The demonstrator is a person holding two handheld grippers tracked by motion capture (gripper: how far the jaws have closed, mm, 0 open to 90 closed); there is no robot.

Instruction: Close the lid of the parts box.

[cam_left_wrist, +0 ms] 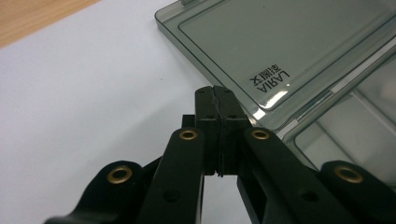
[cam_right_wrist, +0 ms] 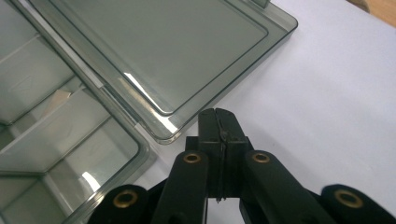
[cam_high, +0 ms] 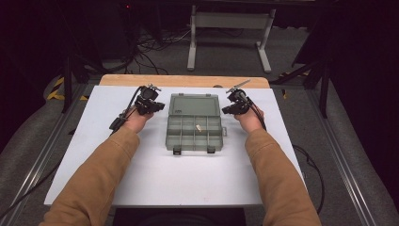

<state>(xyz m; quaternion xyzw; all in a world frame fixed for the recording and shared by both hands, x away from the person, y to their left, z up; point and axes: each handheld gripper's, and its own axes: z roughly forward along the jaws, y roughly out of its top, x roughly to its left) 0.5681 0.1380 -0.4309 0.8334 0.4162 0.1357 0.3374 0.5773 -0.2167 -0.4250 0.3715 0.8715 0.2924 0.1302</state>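
Observation:
A grey translucent compartment box [cam_high: 194,133] lies open in the middle of the white board, its lid [cam_high: 194,104] folded flat toward the far side. One small pale piece [cam_high: 199,127] rests in a middle compartment. My left gripper [cam_high: 149,100] sits just left of the lid, jaws pressed together with nothing between them; in the left gripper view its tips [cam_left_wrist: 218,90] hover at the lid's edge [cam_left_wrist: 243,98]. My right gripper [cam_high: 235,104] is just right of the lid, also shut and empty; its tips [cam_right_wrist: 216,112] are near the lid's corner [cam_right_wrist: 163,133].
The white board [cam_high: 94,141] covers a wooden table whose far edge [cam_high: 183,80] shows behind it. Two latches [cam_high: 178,150] stick out at the box's near side. Cables trail from both grippers. A metal stand [cam_high: 230,33] is on the floor beyond.

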